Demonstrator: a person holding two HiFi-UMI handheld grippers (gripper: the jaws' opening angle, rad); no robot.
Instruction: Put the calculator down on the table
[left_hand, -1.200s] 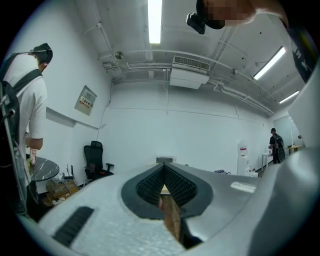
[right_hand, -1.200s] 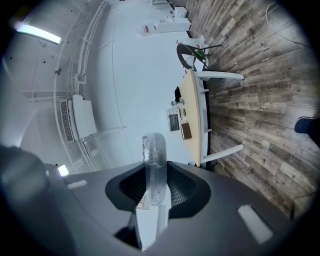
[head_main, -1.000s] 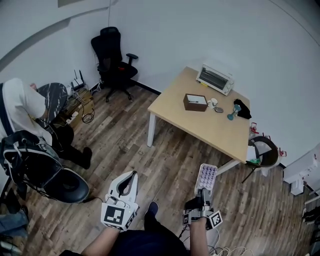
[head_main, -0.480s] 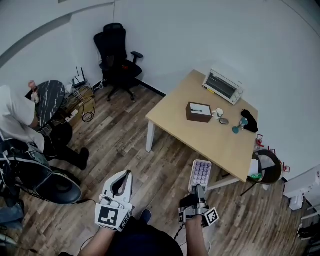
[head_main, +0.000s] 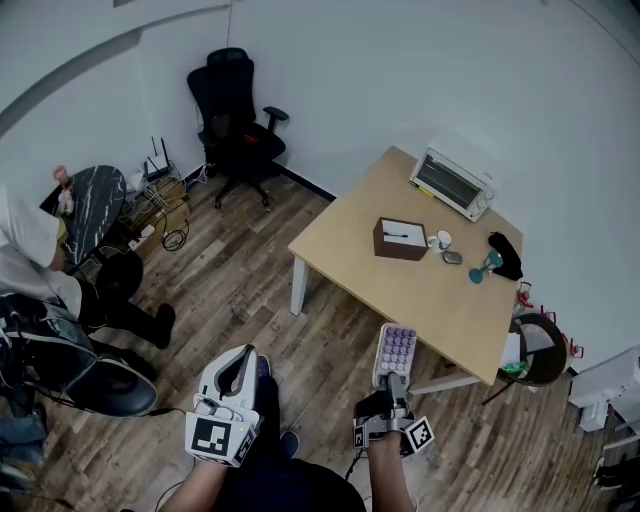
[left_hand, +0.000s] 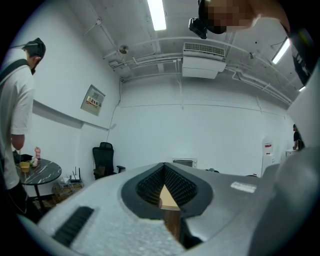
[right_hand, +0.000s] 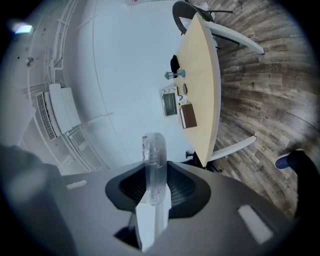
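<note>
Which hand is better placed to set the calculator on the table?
Right. The right gripper clamps the calculator and sits nearer the table; the left gripper is shut and empty.

Person (head_main: 25, 250) cut off at the left edge; small items (head_main: 452, 257) too tiny to name.

Well ahead of the jaws stand a brown box (head_main: 399, 239), a white toaster oven (head_main: 452, 183) beyond it and a small teal object (head_main: 487, 266) to its right. A black office chair (head_main: 236, 110) sits farther ahead on the left.
</note>
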